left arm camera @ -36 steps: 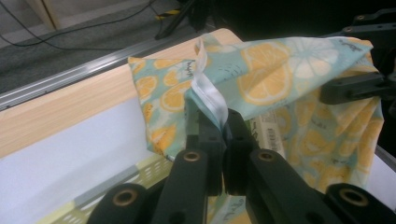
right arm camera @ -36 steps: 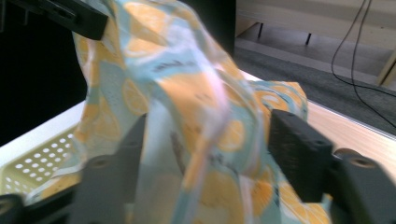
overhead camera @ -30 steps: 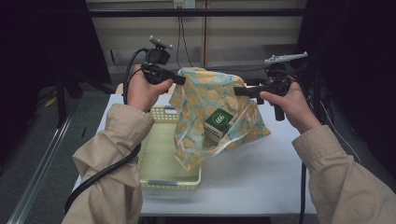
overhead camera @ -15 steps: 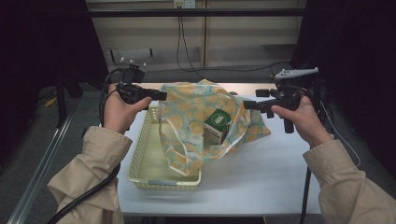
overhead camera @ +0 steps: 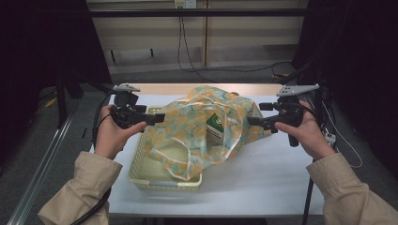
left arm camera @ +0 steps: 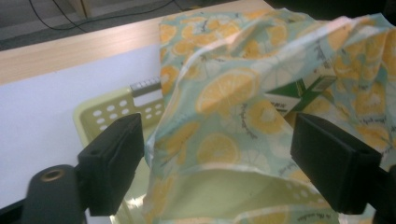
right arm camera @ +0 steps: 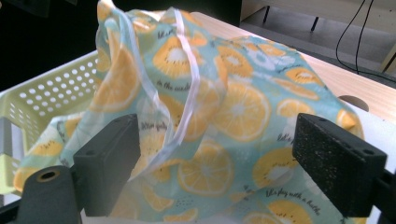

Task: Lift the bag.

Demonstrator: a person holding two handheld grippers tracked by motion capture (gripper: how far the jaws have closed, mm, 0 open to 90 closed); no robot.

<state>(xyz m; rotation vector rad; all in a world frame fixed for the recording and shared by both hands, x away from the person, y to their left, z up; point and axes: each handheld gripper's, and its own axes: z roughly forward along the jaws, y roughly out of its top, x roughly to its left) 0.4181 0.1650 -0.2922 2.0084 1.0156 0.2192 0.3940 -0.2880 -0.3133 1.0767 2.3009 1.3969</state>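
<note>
A thin bag [overhead camera: 197, 123] printed with orange slices lies slumped, partly in the pale yellow basket [overhead camera: 159, 183] and partly on the white table [overhead camera: 263, 178]. A green and white carton [overhead camera: 214, 129] shows through its open mouth. My left gripper [overhead camera: 152, 114] hovers open at the bag's left edge, over the basket. My right gripper [overhead camera: 259, 114] stands open at the bag's right edge. In the left gripper view the open jaws [left arm camera: 219, 163] frame the bag [left arm camera: 233, 93], the carton [left arm camera: 299, 91] and the basket [left arm camera: 107, 112]. In the right gripper view the open jaws [right arm camera: 217, 158] frame the bag [right arm camera: 233, 107] and its white handles, with the basket [right arm camera: 46, 93] behind.
A wooden strip [overhead camera: 155, 88] runs along the table's far edge. Cables [overhead camera: 187, 51] hang over the floor beyond it. A dark stand [overhead camera: 61, 93] rises at the left, off the table. Bare white tabletop lies in front of the bag and to its right.
Both grippers have let go of the bag's top and moved apart and down. The bag has sunk from hanging upright to lying over the basket and table.
</note>
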